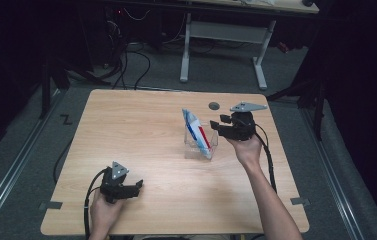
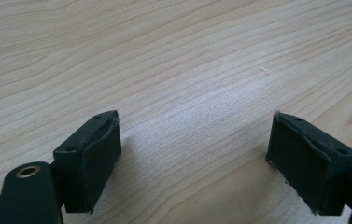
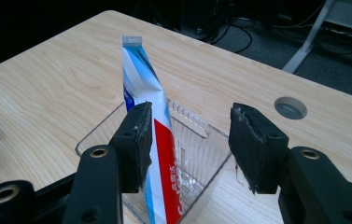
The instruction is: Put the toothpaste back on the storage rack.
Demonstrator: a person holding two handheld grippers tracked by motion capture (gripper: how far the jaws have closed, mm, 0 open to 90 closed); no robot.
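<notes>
The right gripper (image 3: pixel 190 144) is hovering with jaws spread just beside the tube (image 3: pixel 152 140), which is standing tilted in the clear bin (image 3: pixel 197 135) on the bench (image 1: pixel 141 130). A careless nudge could topple the tube. The left gripper (image 1: pixel 126 187) is idling, spread, near the bench's front edge.

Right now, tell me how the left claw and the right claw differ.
The left claw sits low near the table's front edge with bare wood between its jaws; the right claw is raised beside the clear plastic bin, its jaws flanking the toothpaste tube standing there. Both are open.
</notes>
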